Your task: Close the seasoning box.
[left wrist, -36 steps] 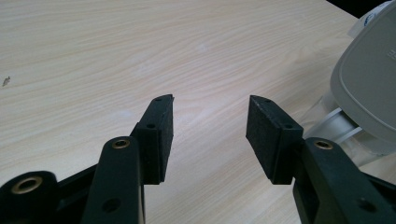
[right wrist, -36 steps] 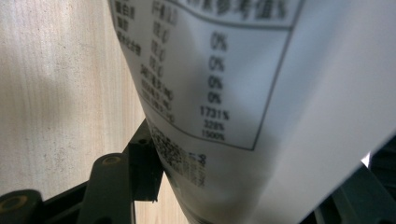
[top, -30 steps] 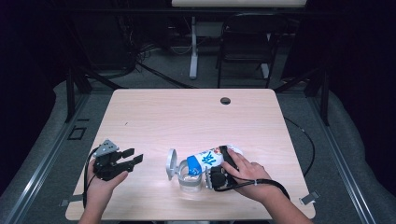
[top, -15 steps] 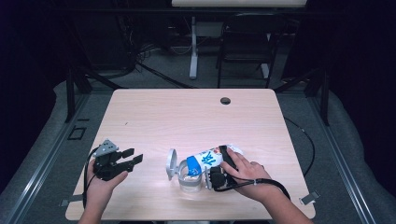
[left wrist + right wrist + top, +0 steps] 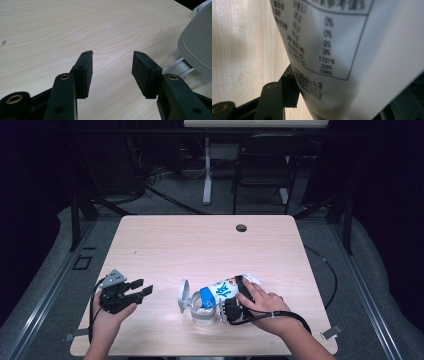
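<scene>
your right gripper [image 5: 231, 309] clamps the white, blue-labelled plastic bottle [image 5: 222, 292] near the table's [image 5: 200, 245] front edge, steadying it; your left gripper [image 5: 142, 290] waits wide open.

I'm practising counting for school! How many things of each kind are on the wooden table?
Grippers: 2, the left gripper open and the right gripper shut on the bottle
White bottle with its flip lid open: 1
Clear cup: 1
Total: 4 things on the table
</scene>
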Tool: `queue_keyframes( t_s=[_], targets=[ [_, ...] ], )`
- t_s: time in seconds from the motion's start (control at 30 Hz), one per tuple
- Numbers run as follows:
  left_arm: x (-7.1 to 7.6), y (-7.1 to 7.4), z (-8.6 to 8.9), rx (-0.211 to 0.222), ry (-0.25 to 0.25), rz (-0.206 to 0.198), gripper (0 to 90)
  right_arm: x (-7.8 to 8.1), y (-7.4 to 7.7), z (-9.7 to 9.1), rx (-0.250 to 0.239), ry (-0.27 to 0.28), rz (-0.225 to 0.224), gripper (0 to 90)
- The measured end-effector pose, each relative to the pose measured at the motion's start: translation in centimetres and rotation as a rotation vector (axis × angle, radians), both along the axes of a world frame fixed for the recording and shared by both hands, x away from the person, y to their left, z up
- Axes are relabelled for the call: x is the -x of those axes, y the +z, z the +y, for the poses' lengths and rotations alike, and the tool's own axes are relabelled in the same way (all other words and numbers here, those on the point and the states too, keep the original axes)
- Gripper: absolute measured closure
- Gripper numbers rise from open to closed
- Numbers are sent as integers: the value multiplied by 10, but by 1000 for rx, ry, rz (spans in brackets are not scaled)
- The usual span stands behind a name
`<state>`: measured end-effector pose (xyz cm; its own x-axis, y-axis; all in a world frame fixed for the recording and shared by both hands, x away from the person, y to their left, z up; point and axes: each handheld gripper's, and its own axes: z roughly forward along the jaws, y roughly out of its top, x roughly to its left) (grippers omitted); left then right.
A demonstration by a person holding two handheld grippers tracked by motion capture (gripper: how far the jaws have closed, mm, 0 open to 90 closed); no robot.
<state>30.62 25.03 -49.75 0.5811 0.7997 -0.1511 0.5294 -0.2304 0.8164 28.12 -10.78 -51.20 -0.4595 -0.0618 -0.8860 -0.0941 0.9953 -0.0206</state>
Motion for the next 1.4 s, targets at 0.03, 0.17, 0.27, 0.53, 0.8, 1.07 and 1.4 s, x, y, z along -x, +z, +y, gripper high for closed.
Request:
queue_keyframes(
  t_s=[0.03, 0.17, 0.27, 0.53, 0.8, 1.07, 1.4],
  targets=[
    [0, 0, 0, 0, 0, 0, 518, 0, 0, 0, 0, 0, 0, 427],
    [0, -1, 0, -1, -1, 2, 518, 0, 0, 0, 4, 1, -1, 427],
    [0, -1, 0, 1, 1, 4, 518, 0, 0, 0, 4, 8, -3, 427],
    [0, -1, 0, 2, 1, 3, 518, 1, 1, 0, 27, 4, -12, 429],
    [-1, -1, 1, -1, 1, 4, 518, 2, 2, 1, 57, 10, -28, 432],
    [-1, -1, 0, -1, 0, 3, 518, 2, 2, 2, 58, 12, -37, 434],
    [0, 0, 0, 5, 0, 2, 518, 4, 3, 3, 85, 13, -53, 437]
  ],
)
